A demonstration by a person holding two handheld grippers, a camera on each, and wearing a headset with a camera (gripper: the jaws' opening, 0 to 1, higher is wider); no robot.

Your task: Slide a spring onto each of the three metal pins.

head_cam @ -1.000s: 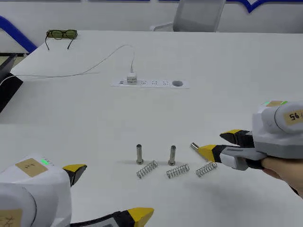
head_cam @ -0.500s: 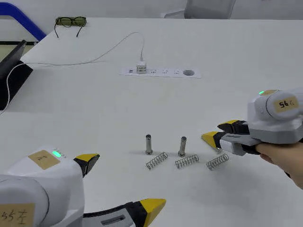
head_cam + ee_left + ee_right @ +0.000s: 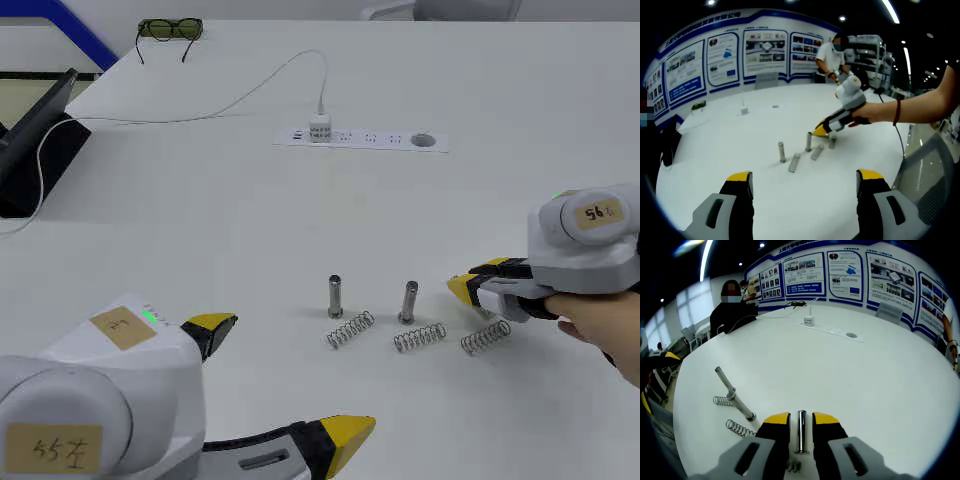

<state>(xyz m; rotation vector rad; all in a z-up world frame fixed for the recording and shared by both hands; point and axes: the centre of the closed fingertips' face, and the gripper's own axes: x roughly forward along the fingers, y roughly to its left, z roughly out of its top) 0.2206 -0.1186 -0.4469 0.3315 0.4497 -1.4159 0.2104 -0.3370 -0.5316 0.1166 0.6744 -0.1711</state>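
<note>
Green-tinted glasses (image 3: 170, 27) lie at the far edge of the white table (image 3: 200, 220). A white charger (image 3: 320, 127) (its cable (image 3: 323, 85) trailing left) sits plugged into a flat power strip (image 3: 375, 140).

Springs (image 3: 419, 337) lie before pins (image 3: 409, 300) (third pin (image 3: 801, 434) between right gripper (image 3: 801, 418) jaws).

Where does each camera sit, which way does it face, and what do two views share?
Head view: from the headset, down at the table; left gripper, right gripper and a hand show.
Left gripper view: along its own jaws toward two standing pins, springs and an arm.
Right gripper view: along its jaws, a third pin between them.
Shared: the standing pins.
</note>
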